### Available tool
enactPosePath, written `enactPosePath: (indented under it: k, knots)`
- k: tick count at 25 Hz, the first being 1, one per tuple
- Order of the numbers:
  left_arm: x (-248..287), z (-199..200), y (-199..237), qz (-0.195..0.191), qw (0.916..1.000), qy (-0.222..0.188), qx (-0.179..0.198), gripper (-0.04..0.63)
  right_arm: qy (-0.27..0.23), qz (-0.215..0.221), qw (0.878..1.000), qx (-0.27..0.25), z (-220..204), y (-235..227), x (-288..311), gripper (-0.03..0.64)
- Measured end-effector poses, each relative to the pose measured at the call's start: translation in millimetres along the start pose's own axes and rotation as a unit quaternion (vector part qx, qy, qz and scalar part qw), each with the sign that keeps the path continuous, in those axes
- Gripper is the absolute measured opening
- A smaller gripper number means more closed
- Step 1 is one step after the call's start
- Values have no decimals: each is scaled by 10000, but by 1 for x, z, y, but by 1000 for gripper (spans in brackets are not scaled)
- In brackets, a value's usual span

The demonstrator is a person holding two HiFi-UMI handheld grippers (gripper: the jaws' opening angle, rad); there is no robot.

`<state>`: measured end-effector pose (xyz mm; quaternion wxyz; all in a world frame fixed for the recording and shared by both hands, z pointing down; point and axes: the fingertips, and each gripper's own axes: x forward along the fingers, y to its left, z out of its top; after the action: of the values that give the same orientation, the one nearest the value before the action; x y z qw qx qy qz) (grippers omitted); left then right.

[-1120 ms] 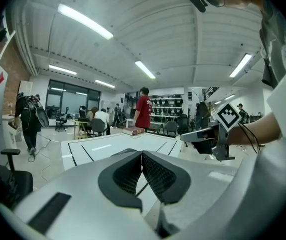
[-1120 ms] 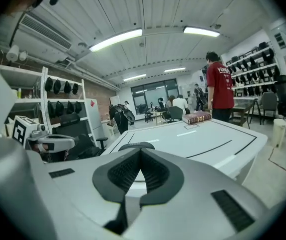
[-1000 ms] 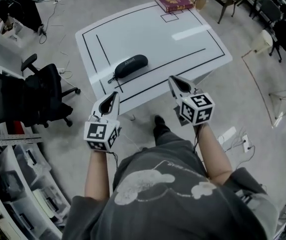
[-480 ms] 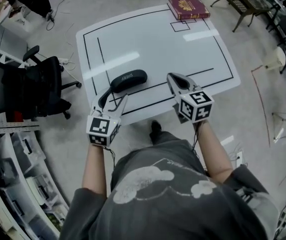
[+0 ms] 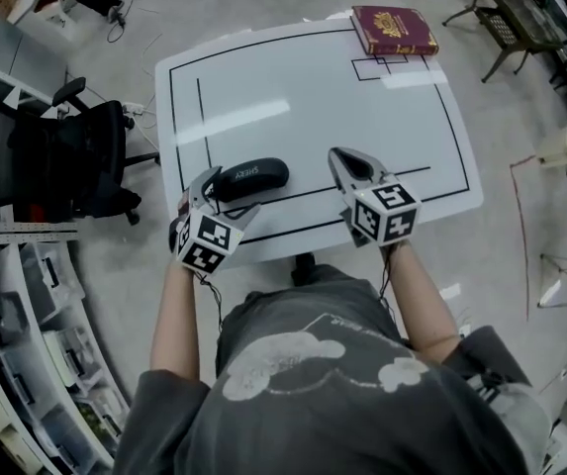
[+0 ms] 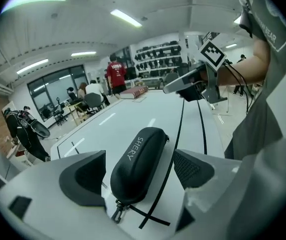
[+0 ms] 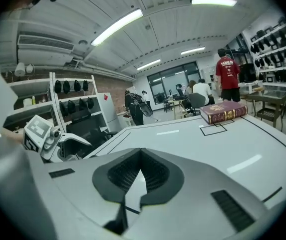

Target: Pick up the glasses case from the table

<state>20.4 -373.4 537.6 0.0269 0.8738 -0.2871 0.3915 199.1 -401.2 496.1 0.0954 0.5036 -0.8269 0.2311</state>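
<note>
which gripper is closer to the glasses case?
Left. The left gripper, jaws opening, straddles the glasses case at its near end, not pressing; the right gripper, shut, hovers apart at its right.

Glasses case (image 5: 248, 178) on table (image 5: 303, 97), book (image 5: 394, 30) at far corner

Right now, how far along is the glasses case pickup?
Done: the left gripper straddles the zipper end of the glasses case, its jaws opening, pads clear of it. In hand: nothing; the case lies flat on the table, and the right gripper is shut and empty. Left: close on the case and lift.
</note>
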Motion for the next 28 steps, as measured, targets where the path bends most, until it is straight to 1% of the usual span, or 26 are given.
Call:
enactPosePath:
  k: [3,5,9,12,13,15,19,22,24,28]
  knots:
    - [16,-6,5,-111,9989,392,236,411,40,102,9999,45,2,-8,11,0]
    - [27,-13,6,-258,9967,696,339,411,59,168,9998,92,2,-13,16,0]
    - [42,-27,6,-560,9904,1196,414,411,152,295,9993,198,2,-19,25,0]
    - [51,-35,5,-693,9863,1441,400,411,142,412,9982,417,3,-21,29,0]
    - [53,-36,5,-711,9860,1454,393,410,148,409,9981,433,3,-22,31,0]
    - [55,-35,6,-743,9862,1429,379,380,178,365,9984,401,1,-24,34,0]
    - [53,-36,4,-749,9859,1432,429,367,210,307,9986,366,-1,-21,34,0]
    - [49,-33,6,-704,9880,1311,417,360,189,228,9990,321,1,-17,31,0]
    - [44,-28,10,-655,9906,1159,326,357,136,180,9994,278,5,-13,29,0]
    - [31,-18,15,-567,9951,813,-26,354,37,64,9998,193,12,-3,20,0]
